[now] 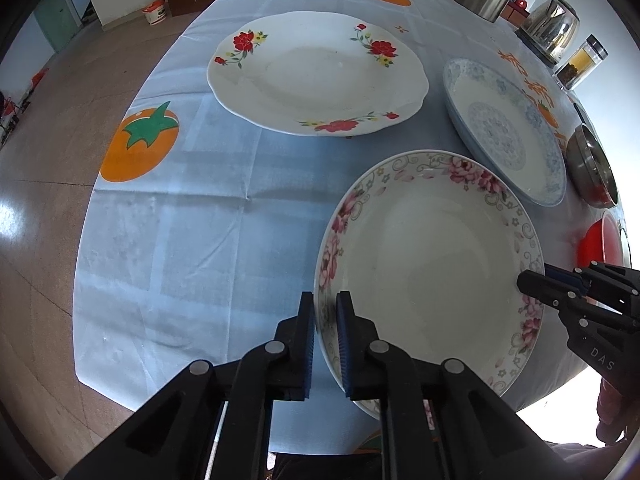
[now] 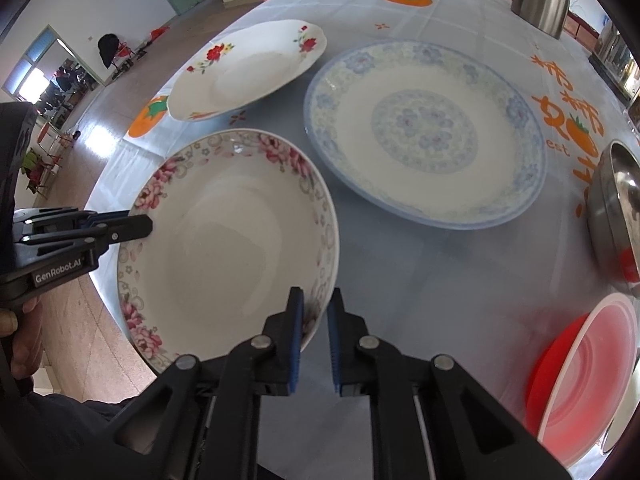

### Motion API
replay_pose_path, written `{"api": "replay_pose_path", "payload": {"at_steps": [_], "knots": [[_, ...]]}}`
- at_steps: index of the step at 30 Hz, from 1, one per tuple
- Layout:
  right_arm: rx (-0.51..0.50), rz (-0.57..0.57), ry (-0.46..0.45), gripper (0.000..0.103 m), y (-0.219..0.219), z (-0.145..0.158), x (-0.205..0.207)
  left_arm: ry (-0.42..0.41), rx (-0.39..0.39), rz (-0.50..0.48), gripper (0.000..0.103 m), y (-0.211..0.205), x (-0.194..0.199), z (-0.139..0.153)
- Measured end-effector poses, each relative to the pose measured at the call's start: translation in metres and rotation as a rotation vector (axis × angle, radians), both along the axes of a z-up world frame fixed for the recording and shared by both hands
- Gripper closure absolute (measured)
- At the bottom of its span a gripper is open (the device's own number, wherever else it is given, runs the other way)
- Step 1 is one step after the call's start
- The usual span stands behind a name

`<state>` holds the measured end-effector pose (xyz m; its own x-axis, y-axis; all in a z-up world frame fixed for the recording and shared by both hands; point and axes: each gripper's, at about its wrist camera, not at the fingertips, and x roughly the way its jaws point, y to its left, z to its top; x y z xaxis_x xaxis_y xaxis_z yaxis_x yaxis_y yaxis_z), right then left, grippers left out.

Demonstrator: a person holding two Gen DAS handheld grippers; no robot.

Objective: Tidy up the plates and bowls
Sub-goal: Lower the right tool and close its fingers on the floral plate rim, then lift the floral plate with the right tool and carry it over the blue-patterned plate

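**Florals on a pale blue persimmon cloth**

The tablecloth (image 1: 200, 220) is pale blue with faint checks, orange persimmons with green leaves and orange lettering. The nearest plate (image 2: 224, 240) is white, its rim ringed with pink peonies and grey scrolls. The far plate (image 1: 316, 76) is white with red flowers and green sprigs. The third plate (image 2: 424, 132) is white with a blue floral rim and centre medallion. A red bowl (image 2: 580, 380) sits beside a steel bowl (image 2: 616, 208). The fingers (image 1: 344, 344) are black with blue pads.

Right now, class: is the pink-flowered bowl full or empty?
Empty. The pink-flowered bowl shows only its bare white inside in both views, while the left gripper and right gripper clamp opposite rims.
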<state>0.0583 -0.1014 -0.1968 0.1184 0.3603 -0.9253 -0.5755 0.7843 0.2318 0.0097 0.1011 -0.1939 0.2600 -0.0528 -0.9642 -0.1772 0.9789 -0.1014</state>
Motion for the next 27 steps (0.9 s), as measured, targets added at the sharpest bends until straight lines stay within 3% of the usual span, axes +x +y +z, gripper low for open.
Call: {"api": "replay_pose_path", "payload": {"at_steps": [11, 27], "knots": [[0.010, 0.012, -0.008, 0.092, -0.001, 0.005, -0.003, 0.005, -0.003, 0.008, 0.091, 0.001, -0.001, 0.001], [0.026, -0.002, -0.042, 0.092, -0.012, 0.029, 0.001, -0.048, 0.004, -0.016, 0.092, -0.003, 0.002, 0.028]]}}
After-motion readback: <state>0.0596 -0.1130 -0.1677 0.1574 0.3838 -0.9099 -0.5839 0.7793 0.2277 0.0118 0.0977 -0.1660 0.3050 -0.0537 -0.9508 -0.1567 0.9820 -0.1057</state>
